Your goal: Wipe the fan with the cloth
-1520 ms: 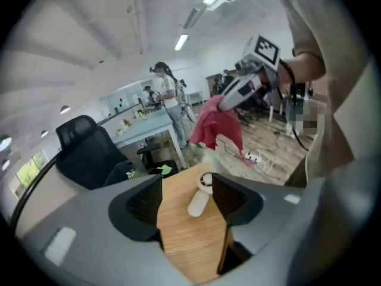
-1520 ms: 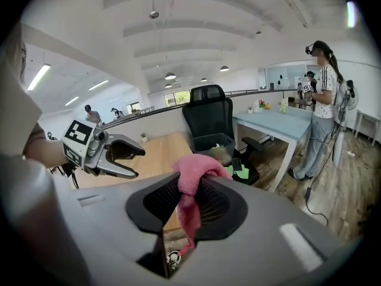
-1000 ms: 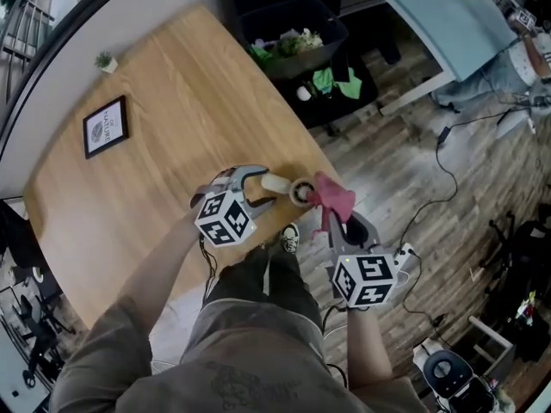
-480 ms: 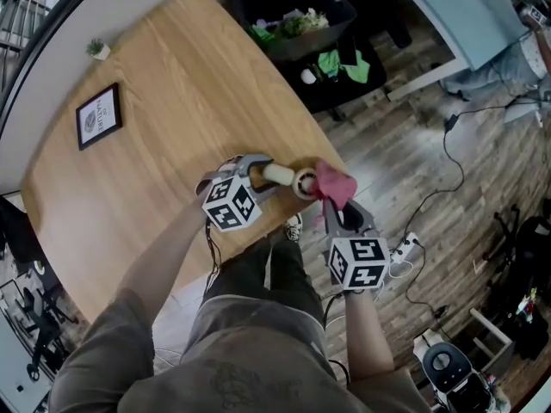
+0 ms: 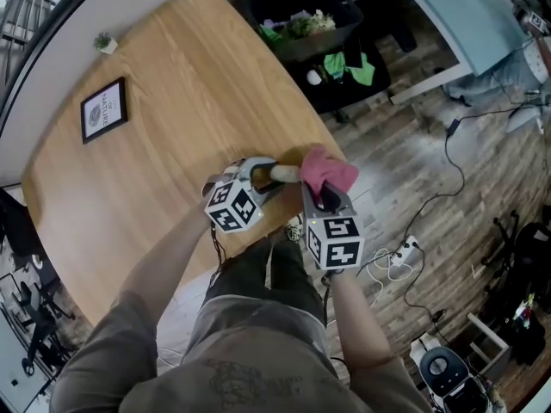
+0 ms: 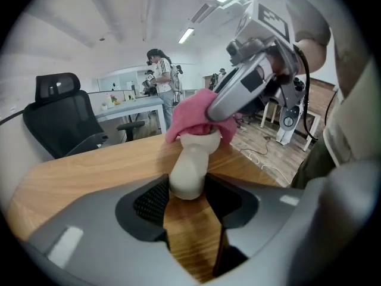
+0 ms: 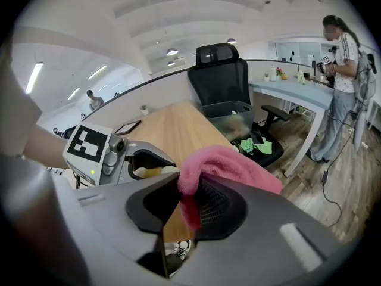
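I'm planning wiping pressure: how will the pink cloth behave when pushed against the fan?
Probably floppy: the cloth folds over the head of the fan and droops from the right hand-held gripper. Likely light, since a pinched edge carries it. Its soft-looking surface should drag rather than slip.

**Both arms reach forward, grippers tilted down with their tips close together.**
The left gripper (image 5: 261,173) has just been closing its jaws on the fan (image 6: 191,159), whose handle sits between them with the pads seemingly touching it. The right gripper (image 5: 324,194) pinches the cloth (image 7: 226,162). The forearms are bare and angle inward.
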`<state>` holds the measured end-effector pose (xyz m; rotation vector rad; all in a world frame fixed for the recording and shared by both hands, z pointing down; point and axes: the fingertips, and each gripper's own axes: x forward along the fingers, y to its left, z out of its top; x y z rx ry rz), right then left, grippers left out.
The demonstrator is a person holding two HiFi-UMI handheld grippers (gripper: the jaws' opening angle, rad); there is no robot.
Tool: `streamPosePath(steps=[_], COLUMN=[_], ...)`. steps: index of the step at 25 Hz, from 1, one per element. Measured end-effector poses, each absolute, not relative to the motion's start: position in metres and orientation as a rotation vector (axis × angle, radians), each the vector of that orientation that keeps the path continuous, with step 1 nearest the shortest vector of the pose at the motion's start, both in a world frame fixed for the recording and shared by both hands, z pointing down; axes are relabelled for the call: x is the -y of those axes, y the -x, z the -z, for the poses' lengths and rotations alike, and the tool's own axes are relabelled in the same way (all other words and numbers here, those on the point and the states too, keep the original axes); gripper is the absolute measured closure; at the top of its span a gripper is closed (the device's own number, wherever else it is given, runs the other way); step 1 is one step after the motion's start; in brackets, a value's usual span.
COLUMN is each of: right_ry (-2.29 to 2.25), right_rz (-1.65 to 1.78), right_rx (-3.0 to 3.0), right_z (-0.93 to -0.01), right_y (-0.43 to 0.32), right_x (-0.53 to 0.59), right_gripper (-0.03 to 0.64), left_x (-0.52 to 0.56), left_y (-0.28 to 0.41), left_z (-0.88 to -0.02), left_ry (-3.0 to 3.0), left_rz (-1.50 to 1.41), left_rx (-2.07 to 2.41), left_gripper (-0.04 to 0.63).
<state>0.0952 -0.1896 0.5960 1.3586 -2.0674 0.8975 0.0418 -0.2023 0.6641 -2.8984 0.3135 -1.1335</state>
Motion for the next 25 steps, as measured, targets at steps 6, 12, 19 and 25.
streamPosePath(steps=[6, 12, 19, 25], right_ry=[-1.161, -1.164, -1.334, -1.419], right_rz=[-0.957, -0.979, -0.99, -1.053], right_rx=[2.148, 2.154, 2.053, 2.013], right_z=[-0.612, -0.612, -0.606, -0.612], right_y=[-0.03, -0.034, -0.123, -0.14], right_x=[0.193, 0.192, 0.188, 0.187], right_gripper=[0.54, 0.54, 0.54, 0.538], left_x=[0.2, 0.202, 0.2, 0.201], left_y=[-0.042, -0.041, -0.041, -0.041], left_z=[-0.663, -0.663, -0.664, -0.664], left_ry=[2.885, 2.879, 2.876, 2.875], left_rz=[1.106, 1.09, 1.086, 1.085], left_rx=[-0.314, -0.312, -0.312, -0.314], left_gripper=[0.402, 0.402, 0.403, 0.405])
